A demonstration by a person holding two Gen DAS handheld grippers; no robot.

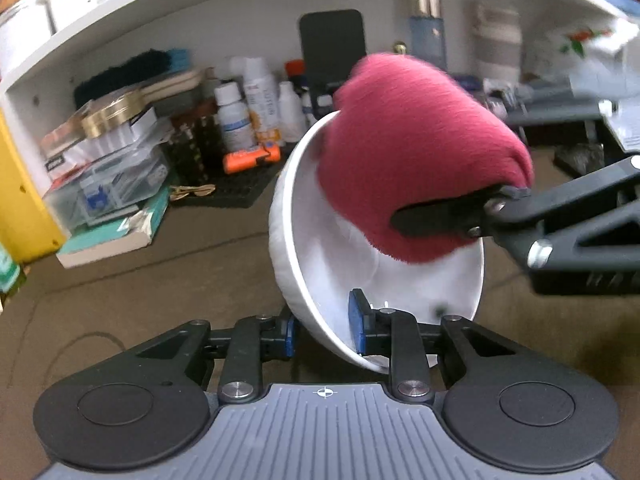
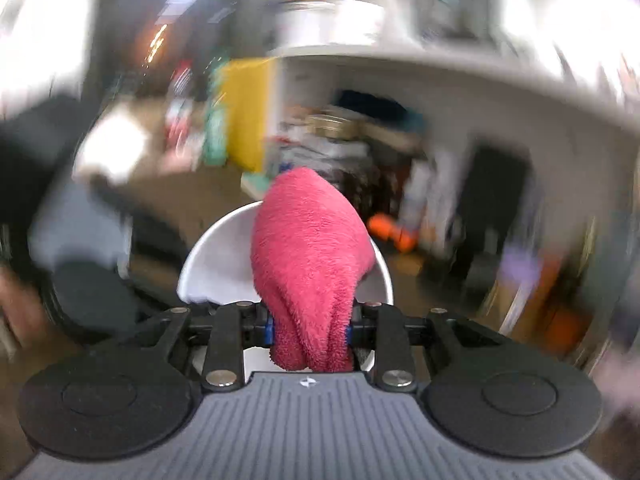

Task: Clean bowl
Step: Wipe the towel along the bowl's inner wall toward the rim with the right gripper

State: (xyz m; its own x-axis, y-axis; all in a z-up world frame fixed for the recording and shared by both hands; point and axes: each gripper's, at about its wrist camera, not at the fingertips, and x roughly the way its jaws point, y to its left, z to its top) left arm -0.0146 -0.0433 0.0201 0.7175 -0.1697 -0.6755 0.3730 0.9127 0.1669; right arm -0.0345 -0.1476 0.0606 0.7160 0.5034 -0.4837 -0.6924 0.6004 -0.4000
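Left gripper (image 1: 326, 330) fingers pinching rim of tilted white bowl (image 1: 360, 264), lifted above counter (image 1: 140, 288). Right gripper (image 2: 309, 330) fingers clamping red towel (image 2: 310, 256), entering bowl from 3 o'clock, pressing inside.

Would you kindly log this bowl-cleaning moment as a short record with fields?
bowl: white bowl, tilted, lifted off the surface
left gripper: left gripper clamps the bowl's rim, one pad inside, one outside
cloth: red cloth bunched, pressed into the bowl
right gripper: right gripper shut on the cloth
background: cluttered shelf behind
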